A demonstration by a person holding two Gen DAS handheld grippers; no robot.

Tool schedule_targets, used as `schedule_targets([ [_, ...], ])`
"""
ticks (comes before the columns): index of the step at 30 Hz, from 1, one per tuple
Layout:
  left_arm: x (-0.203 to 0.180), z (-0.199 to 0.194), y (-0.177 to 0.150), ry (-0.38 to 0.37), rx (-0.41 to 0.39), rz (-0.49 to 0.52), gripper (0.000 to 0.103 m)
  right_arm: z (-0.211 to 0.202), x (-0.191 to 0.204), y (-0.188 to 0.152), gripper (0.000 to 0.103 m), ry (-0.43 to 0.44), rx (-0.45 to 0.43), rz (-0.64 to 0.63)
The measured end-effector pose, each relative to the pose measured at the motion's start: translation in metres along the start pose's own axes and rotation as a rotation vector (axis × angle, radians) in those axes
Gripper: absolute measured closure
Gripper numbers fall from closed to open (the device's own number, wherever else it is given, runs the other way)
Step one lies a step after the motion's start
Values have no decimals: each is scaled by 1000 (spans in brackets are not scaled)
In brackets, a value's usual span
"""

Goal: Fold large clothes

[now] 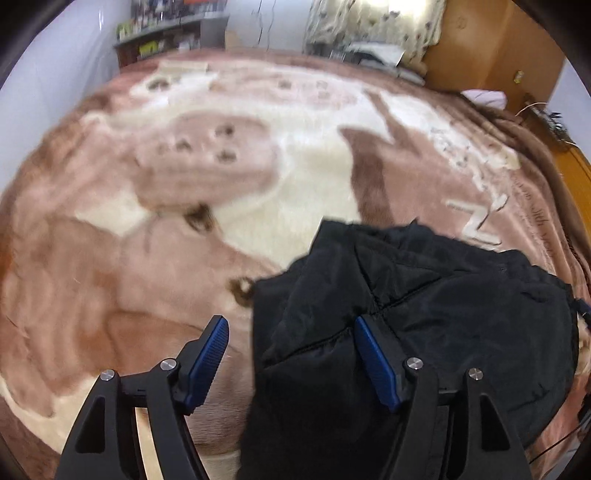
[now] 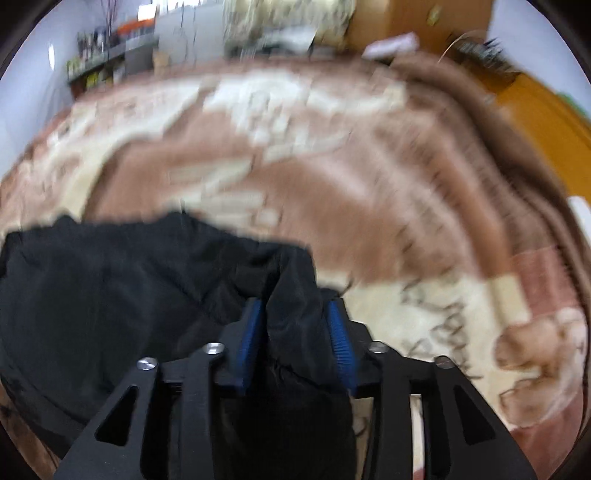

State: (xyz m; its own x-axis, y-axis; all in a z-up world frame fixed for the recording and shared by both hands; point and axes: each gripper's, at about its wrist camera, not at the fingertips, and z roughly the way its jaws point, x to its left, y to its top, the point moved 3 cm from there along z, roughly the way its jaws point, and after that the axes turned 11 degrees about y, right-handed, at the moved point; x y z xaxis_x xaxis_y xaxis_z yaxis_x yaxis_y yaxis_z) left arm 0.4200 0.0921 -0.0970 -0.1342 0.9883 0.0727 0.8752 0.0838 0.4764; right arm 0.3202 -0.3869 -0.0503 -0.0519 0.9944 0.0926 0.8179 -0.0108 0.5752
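Tongs [image 1: 291,325] [image 2: 297,308] both parted, straddling black jacket [image 1: 424,314]

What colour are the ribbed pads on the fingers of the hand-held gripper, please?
Blue, set on black fingers; the left wrist view shows them sharpest.

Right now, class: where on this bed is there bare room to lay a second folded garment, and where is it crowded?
Free: the wide blanket stretch left of the black jacket and beyond it toward the far shelves; also the strip right of the jacket toward the bed's edge. Crowded: the near side, where the jacket lies bunched between the left gripper and the right gripper.
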Motion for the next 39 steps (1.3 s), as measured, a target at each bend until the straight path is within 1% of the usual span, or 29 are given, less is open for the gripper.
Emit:
schedule_targets([
  [3, 10, -41, 0, 34, -109, -33, 33, -43, 9, 0, 50, 8, -105, 11],
  [4, 10, -55, -2, 26, -142, -39, 33, -53, 14, 0, 49, 12, -131, 4],
  [5, 5, -68, -4, -1, -170, -42, 33, -67, 24, -3, 47, 36, -165, -10],
  [6, -2, -78, -6, -32, -188, -39, 31, -72, 35, -5, 43, 75, -178, -17],
  [7, -16, -84, -9, -68, -187, -14, 29, -72, 47, -5, 40, 117, -173, -20],
  [9, -47, -91, -17, -105, -183, 38, 29, -65, 67, -10, 39, 183, -132, -28],
  [10, -58, -92, -21, -121, -181, 56, 29, -58, 80, -15, 39, 197, -101, -36],
  [11, -79, -89, -26, -143, -169, 91, 29, -49, 92, -19, 39, 194, -84, -44],
  [13, -104, -81, -34, -135, -149, 117, 29, -34, 109, -24, 39, 197, -65, -57],
  [14, -119, -70, -38, -119, -115, 123, 29, -23, 117, -26, 39, 194, -44, -44],
  [15, -127, -64, -42, -104, -96, 125, 29, -14, 124, -28, 39, 192, -34, -40],
  [17, -141, -40, -51, -81, -21, 106, 29, 0, 136, -32, 39, 198, -30, -43],
  [18, -144, -32, -54, -56, -19, 117, 28, 3, 138, -36, 39, 202, -21, -43],
  [19, -147, -26, -56, -40, -25, 126, 27, 13, 140, -40, 39, 204, 7, -25],
  [21, -147, -19, -59, -33, -50, 128, 26, 25, 139, -49, 39, 193, 40, -1],
  [23, -153, -10, -63, -8, -57, 173, 24, 40, 137, -58, 39, 162, 64, -31],
  [25, -155, -1, -67, 7, -47, 204, 24, 51, 137, -64, 38, 149, 79, -47],
  [27, -155, 11, -69, 3, -11, 186, 24, 61, 137, -71, 38, 134, 105, -49],
  [30, -158, 25, -69, 17, 9, 178, 24, 73, 139, -75, 38, 102, 137, -34],
  [31, -157, 29, -69, 16, 25, 160, 24, 77, 140, -75, 38, 92, 146, -37],
  [33, -158, 37, -67, 13, 45, 151, 24, 85, 139, -75, 37, 90, 159, -24],
  [35, -158, 42, -63, 10, 68, 150, 23, 89, 136, -77, 37, 95, 167, -16],
  [39, -158, 36, -59, 16, 75, 167, 24, 86, 136, -74, 37, 93, 187, -21],
])
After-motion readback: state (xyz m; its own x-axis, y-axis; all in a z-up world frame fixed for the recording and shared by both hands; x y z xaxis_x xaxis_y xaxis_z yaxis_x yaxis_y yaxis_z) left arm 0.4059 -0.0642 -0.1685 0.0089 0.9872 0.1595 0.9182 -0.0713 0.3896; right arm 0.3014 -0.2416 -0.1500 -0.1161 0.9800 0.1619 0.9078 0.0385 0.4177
